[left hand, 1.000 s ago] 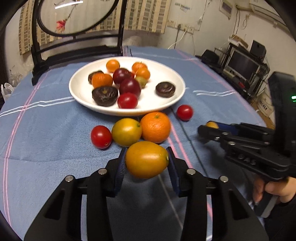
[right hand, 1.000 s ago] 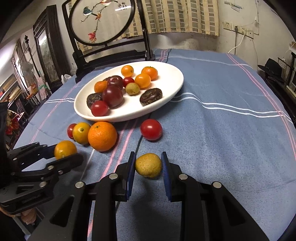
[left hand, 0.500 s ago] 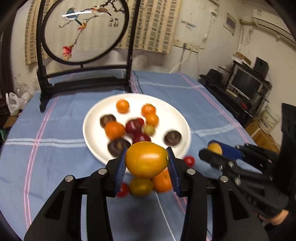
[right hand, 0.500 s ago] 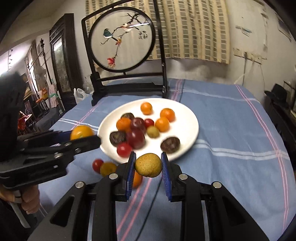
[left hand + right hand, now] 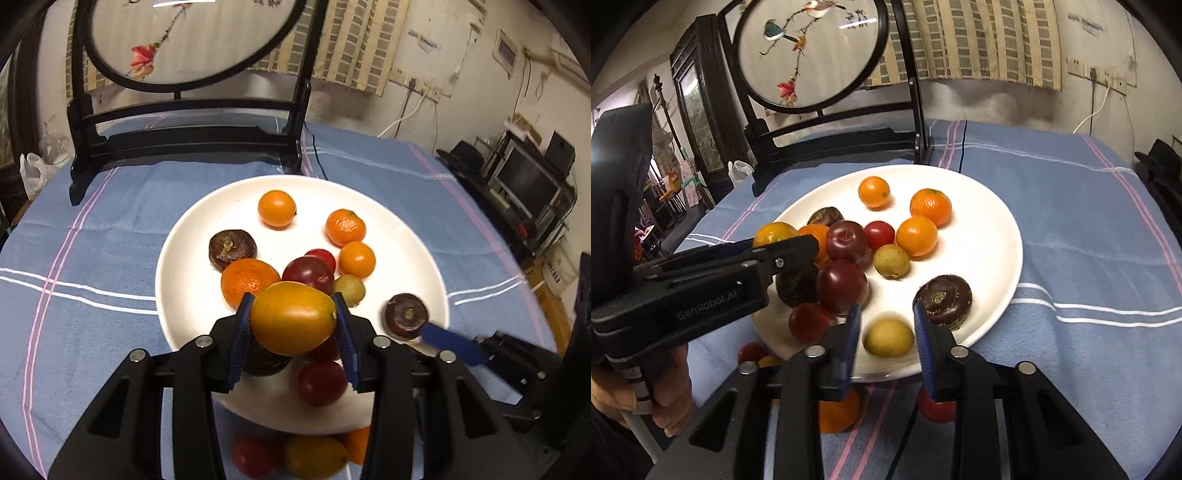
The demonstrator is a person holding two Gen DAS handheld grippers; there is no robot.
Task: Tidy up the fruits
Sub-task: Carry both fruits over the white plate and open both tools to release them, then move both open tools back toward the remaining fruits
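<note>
Partly, the fruits left on the worktop [image 5: 92, 266] are hidden: beneath the near rim of the white plate [image 5: 177, 258] only slices of a red tomato [image 5: 255, 456], a yellow fruit [image 5: 314, 459] and an orange [image 5: 838, 411] are seen, cut off by the black tool bodies. A dark fruit under the left tool [image 5: 293, 326] is largely covered and cannot be made out clearly. The left tool is clenched on an orange-yellow oval fruit [image 5: 293, 317], smooth and glossy, which is held above the plate's near half, over the piled fruits. The right tool [image 5: 886, 332] is spread, its blue pads standing clear on either side of a small dull yellow-green fruit [image 5: 888, 338]; that fruit appears to rest on the plate near the front rim, though contact cannot be confirmed. On the plate, small oranges, dark red plums, red tomatoes, a second yellow-green fruit and wrinkled brown fruits are gathered. A round embroidered screen [image 5: 809, 51] in a black stand is seen behind the plate.
</note>
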